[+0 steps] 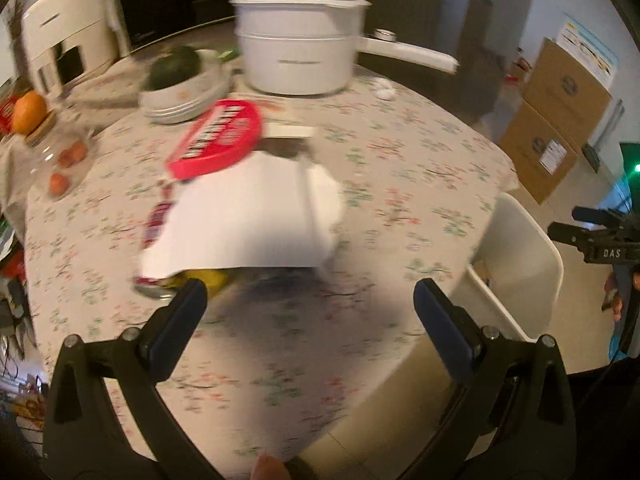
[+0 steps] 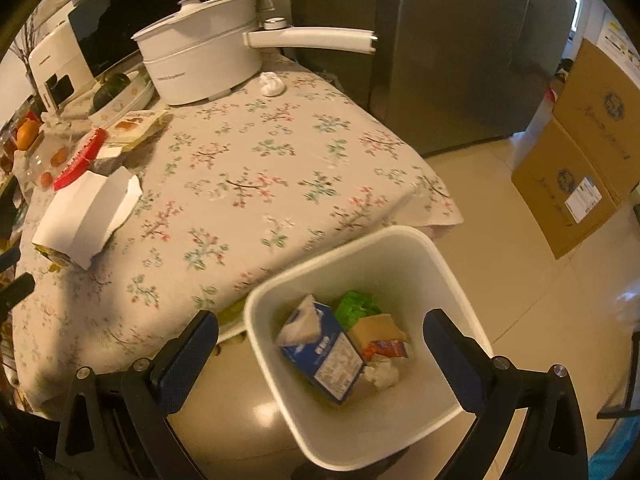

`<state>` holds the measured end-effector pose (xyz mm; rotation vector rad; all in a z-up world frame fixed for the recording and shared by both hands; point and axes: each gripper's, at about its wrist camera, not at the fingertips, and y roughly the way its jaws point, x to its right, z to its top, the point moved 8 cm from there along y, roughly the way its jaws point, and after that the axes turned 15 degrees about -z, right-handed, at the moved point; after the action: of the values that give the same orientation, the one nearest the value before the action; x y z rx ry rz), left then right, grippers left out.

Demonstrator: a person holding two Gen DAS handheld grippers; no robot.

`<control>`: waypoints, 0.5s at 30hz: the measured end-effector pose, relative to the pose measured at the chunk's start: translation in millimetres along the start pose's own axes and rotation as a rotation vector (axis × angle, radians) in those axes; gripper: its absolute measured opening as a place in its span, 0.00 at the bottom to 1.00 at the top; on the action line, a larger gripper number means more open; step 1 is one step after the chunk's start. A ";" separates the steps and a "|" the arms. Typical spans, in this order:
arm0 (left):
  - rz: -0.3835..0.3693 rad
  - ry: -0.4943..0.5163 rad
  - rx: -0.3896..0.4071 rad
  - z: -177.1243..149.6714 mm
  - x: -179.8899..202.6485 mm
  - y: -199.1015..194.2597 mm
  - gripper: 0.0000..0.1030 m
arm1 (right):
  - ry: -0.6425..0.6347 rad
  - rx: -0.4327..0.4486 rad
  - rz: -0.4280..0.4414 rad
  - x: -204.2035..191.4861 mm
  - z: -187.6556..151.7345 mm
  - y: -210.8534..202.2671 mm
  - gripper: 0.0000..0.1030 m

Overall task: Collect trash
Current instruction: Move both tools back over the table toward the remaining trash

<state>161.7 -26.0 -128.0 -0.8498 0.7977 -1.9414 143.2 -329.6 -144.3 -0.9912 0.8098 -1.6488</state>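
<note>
1. Trash bin (image 2: 360,360): white, square-mouthed, on the floor just beside the counter's (image 2: 256,168) near corner. Inside lie a blue-and-white carton (image 2: 320,356), a green wrapper (image 2: 356,306), a brown card piece and crumpled tissue.
2. Trash on the cloth, by my reading: a folded white paper (image 1: 244,216) with a banana peel (image 1: 212,278) showing from under its near edge, and a small white wad (image 2: 272,83) beside the cooking pot (image 2: 200,60).
3. Right gripper (image 2: 320,344) hangs over the bin mouth, fingers spread wide, nothing between them.
4. Left gripper (image 1: 310,300) points down at the cloth near the paper's edge, fingers wide apart and empty. View is blurred.
5. Further out: red lid (image 1: 218,138) leaning at the paper's far side, stacked bowls with a dark green fruit, an orange, cardboard boxes on the floor.
6. Risks, as I judge: grabbing the paper alone could leave the peel behind or drag it across the cloth; fingers may pinch the tablecloth and tug the pot or lid; a limp sheet could miss the bin.
</note>
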 end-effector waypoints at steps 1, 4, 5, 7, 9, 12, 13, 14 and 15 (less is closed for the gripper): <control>0.006 -0.009 0.001 -0.2 -7.5 -2.9 0.99 | -0.003 0.002 0.004 -5.4 2.2 -0.8 1.00; 0.031 -0.035 0.006 -1.9 -29.8 -12.6 0.99 | -0.018 0.011 0.015 -23.7 9.2 -4.0 1.00; 0.041 -0.042 0.006 -3.0 -37.3 -15.3 0.99 | -0.023 0.014 0.018 -28.9 10.8 -5.4 1.00; 0.056 -0.058 0.000 -6.1 -51.2 -17.7 0.99 | -0.035 0.020 0.026 -40.7 14.4 -7.5 1.00; 0.070 -0.077 -0.009 -10.6 -65.7 -18.7 0.99 | -0.049 0.024 0.036 -53.2 17.5 -9.6 1.00; 0.087 -0.101 -0.027 -18.7 -87.7 -17.8 0.99 | -0.067 0.028 0.049 -70.8 20.9 -11.9 1.00; 0.098 -0.104 -0.033 -22.5 -94.6 -16.9 0.99 | -0.073 0.028 0.053 -76.5 21.9 -12.1 1.00; 0.107 -0.104 -0.037 -25.4 -100.8 -16.0 0.99 | -0.081 0.029 0.056 -82.3 22.6 -12.5 1.00; 0.115 -0.104 -0.039 -28.3 -107.1 -14.3 0.99 | -0.088 0.028 0.057 -86.6 22.9 -12.8 1.00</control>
<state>176.5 79.9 -160.3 -0.9006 0.8068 -1.7720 172.1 -243.8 -142.4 -1.0048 0.7473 -1.5536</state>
